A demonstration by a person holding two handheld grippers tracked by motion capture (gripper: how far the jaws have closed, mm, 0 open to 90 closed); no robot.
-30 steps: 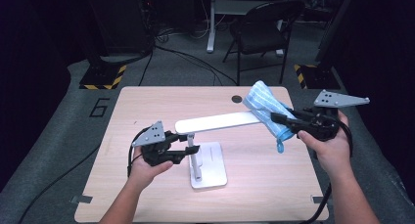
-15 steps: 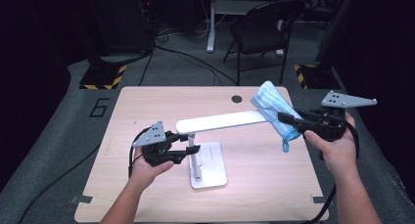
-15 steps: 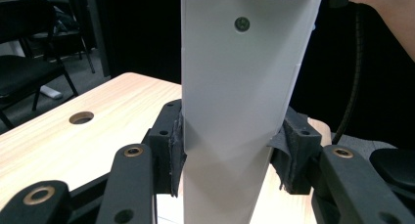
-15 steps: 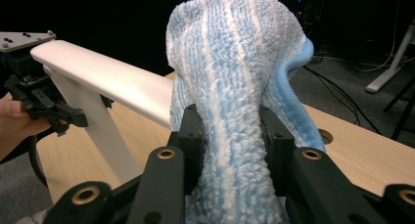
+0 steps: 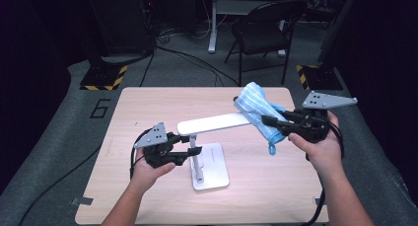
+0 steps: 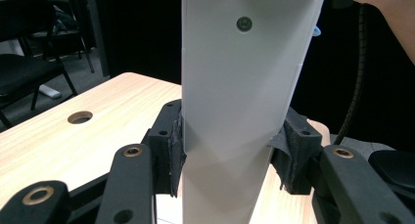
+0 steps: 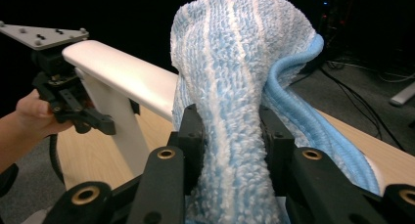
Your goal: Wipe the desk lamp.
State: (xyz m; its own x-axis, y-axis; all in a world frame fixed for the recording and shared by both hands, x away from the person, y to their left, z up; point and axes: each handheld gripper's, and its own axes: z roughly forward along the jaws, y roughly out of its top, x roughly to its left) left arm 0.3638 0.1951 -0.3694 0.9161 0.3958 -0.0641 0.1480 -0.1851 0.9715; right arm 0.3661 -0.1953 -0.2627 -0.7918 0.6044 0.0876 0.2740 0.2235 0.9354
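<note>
One white desk lamp [image 5: 209, 152] stands on the wooden bench [image 5: 276, 186], and one blue-and-white striped terry cloth [image 5: 256, 112] lies draped over the far end of its flat lamp head [image 5: 214, 124]; two grippers work them; the left gripper [image 5: 185, 148] has its jaws clamped on the lamp's upright post; the right gripper [image 5: 268, 122] has its jaws pinched on the cloth, which is fluffy, bunched, with a ribbed blue hem.

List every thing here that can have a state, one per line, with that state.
Desk lamp: upright on the table, head level, unlit.
Blue cloth: bunched, draped over the lamp head's end.
Left tongs: shut on the lamp's post.
Right tongs: shut on the cloth.
Folding chair: unfolded, unoccupied.
</note>
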